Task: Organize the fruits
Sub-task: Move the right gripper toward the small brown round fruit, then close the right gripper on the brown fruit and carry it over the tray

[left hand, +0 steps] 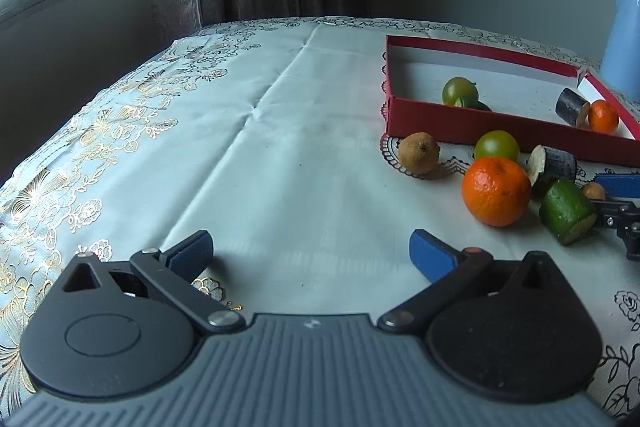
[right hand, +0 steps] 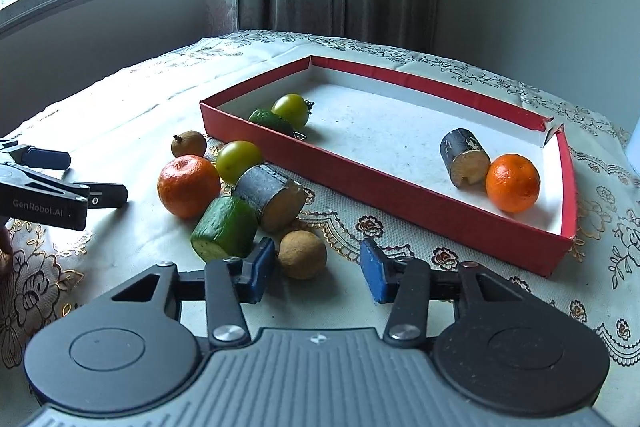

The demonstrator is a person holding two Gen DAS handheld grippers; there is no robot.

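My right gripper (right hand: pixel 318 271) stands open around a small brown round fruit (right hand: pixel 302 254) on the tablecloth; the fruit lies close to the left pad, with a clear gap to the right pad. Just beyond it sit a green cut piece (right hand: pixel 224 227), a dark cut cylinder (right hand: pixel 272 197), an orange (right hand: pixel 188 186), a green round fruit (right hand: pixel 239 161) and another brown fruit (right hand: pixel 189 143). The red box (right hand: pixel 360 183) holds an orange (right hand: pixel 513 183), a dark cylinder (right hand: pixel 464 157) and two green fruits (right hand: pixel 291 109). My left gripper (left hand: pixel 312 257) is open over bare cloth, left of the orange (left hand: pixel 496 191).
A blue jug (left hand: pixel 624 39) stands behind the red box (left hand: pixel 480 123) at the far right. The table ends at a wall, window and curtain behind. The left gripper (right hand: pixel 80 177) shows at the left edge of the right wrist view.
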